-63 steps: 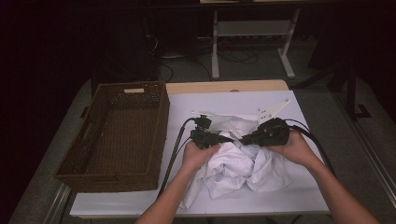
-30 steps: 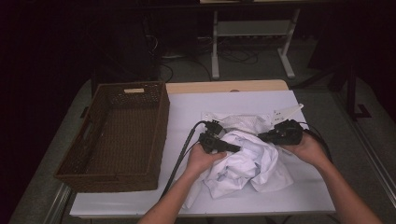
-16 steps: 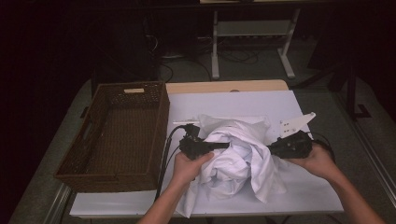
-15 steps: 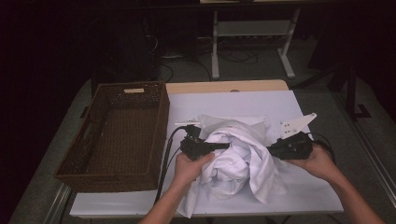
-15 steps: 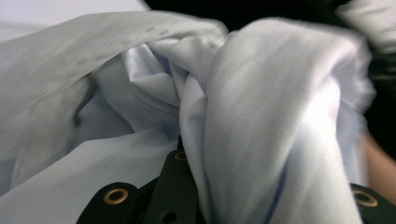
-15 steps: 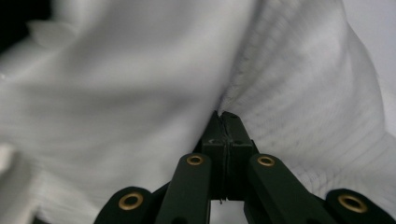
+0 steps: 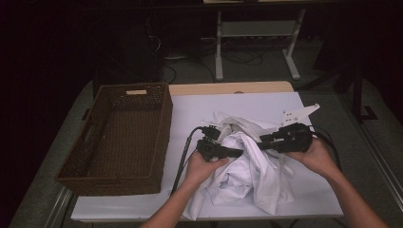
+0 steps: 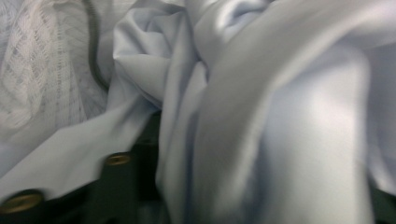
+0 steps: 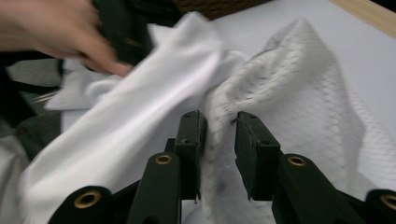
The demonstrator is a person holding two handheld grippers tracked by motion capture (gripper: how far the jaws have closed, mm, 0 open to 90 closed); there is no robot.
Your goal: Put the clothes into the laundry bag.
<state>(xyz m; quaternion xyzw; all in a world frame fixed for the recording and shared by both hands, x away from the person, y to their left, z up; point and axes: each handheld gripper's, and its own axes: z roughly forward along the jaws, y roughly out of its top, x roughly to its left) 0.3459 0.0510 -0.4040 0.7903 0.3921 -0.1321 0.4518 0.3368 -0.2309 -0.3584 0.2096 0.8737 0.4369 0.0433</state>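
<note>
A crumpled white garment (image 7: 247,175) lies on the white-covered table (image 7: 237,102), right of centre. My left gripper (image 7: 236,153) points right into its folds. In the left gripper view the cloth (image 8: 280,116) drapes over the jaws, leaving a brass screw (image 8: 116,160) in sight; these jaws have just been opening. My right gripper (image 7: 263,141) points left into the garment. Its jaws (image 9: 219,119) have just been opening and stand apart with a fold of mesh-lined cloth (image 9: 299,93) loose between them. The person's other hand (image 9: 60,32) is beyond.
A brown wicker basket (image 7: 164,123) stands at the table's left with nothing in it. Black cables (image 7: 183,159) run from the left gripper toward the front edge. A metal stand (image 7: 256,33) and wiring are on the floor behind the table.
A second ago the grippers held the cloth bunched, then drew apart. Now they sit closer again and the cloth hangs slacker between them. The right jaws have parted.
</note>
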